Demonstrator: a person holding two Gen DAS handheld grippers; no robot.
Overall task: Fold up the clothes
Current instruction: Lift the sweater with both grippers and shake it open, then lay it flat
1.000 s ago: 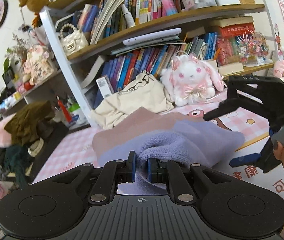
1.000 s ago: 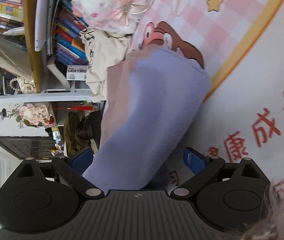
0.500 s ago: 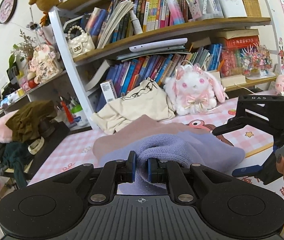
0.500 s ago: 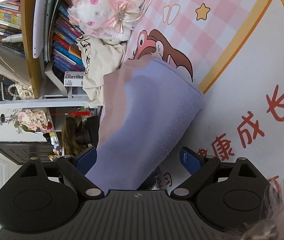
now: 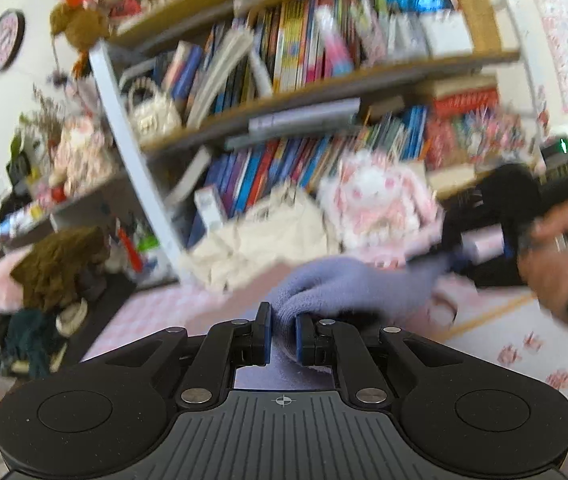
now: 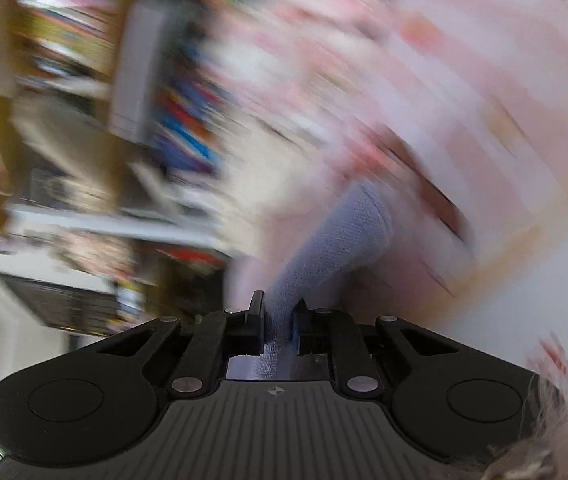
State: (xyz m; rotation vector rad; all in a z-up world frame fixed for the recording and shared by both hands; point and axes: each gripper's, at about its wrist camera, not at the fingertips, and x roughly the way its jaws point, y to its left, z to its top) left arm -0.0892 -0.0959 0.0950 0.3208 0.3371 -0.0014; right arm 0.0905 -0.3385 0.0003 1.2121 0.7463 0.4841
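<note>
A lavender and pink knit garment (image 5: pixel 356 284) hangs bunched between my two grippers above the pink checked mat (image 5: pixel 152 312). My left gripper (image 5: pixel 283 336) is shut on one end of it. My right gripper (image 6: pixel 278 322) is shut on the other end of the garment (image 6: pixel 344 236). The right gripper also shows in the left wrist view (image 5: pixel 480 240), at the right, level with the garment, held by a hand. The right wrist view is heavily blurred.
A bookshelf (image 5: pixel 304 92) full of books stands behind the mat. A cream cloth bag (image 5: pixel 268 236) and a white and pink plush rabbit (image 5: pixel 380 204) lie at its foot. A pile of dark clothes (image 5: pixel 52 268) sits at the left.
My right gripper has shut on the garment's far end, having been open around it. The garment has been lifted off the mat and bunched. Both views are now blurred by motion.
</note>
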